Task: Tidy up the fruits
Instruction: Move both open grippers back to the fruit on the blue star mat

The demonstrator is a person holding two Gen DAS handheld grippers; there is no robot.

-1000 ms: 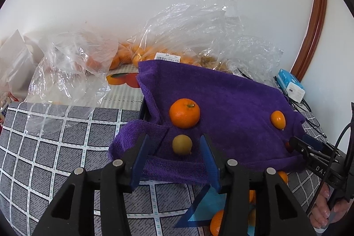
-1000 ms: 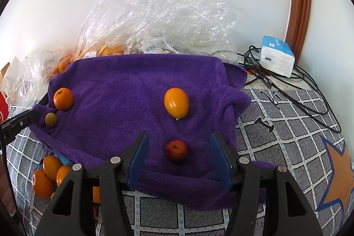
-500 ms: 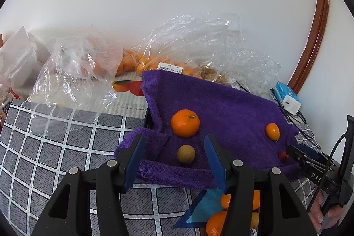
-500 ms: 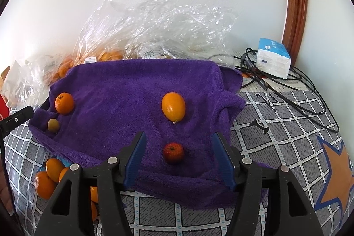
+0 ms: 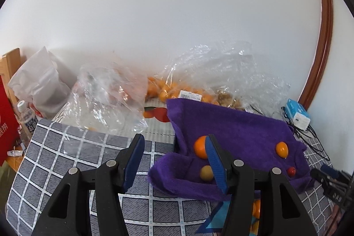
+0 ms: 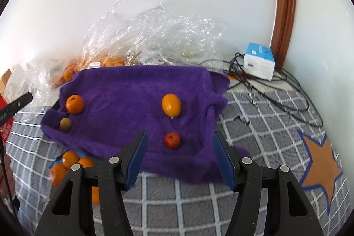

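We hold both tools parted and empty: the left tool [image 5: 174, 160] hangs over the checked cover of the desk [image 5: 73, 152], off the left edge of the purple towel [image 6: 132, 92], and the right tool [image 6: 179, 154] sits at the towel's near edge, its fingers either side of the small red fruit [image 6: 172, 140].

Four fruits lie on the towel. The round orange [image 6: 74, 104] and the small olive-brown fruit [image 6: 65, 123] sit near its left edge, close together; the oval orange fruit [image 6: 171, 105] lies toward the middle, with the red one nearer us.

We judge them all light, firm-skinned and ready to roll, the red and brown ones small enough to squirt out of a careless pinch. We would take each across its widest middle, squeezing gently, since the soft pile gives underneath and the skins bruise. More oranges [image 6: 70, 162] lie off the towel's near left corner.
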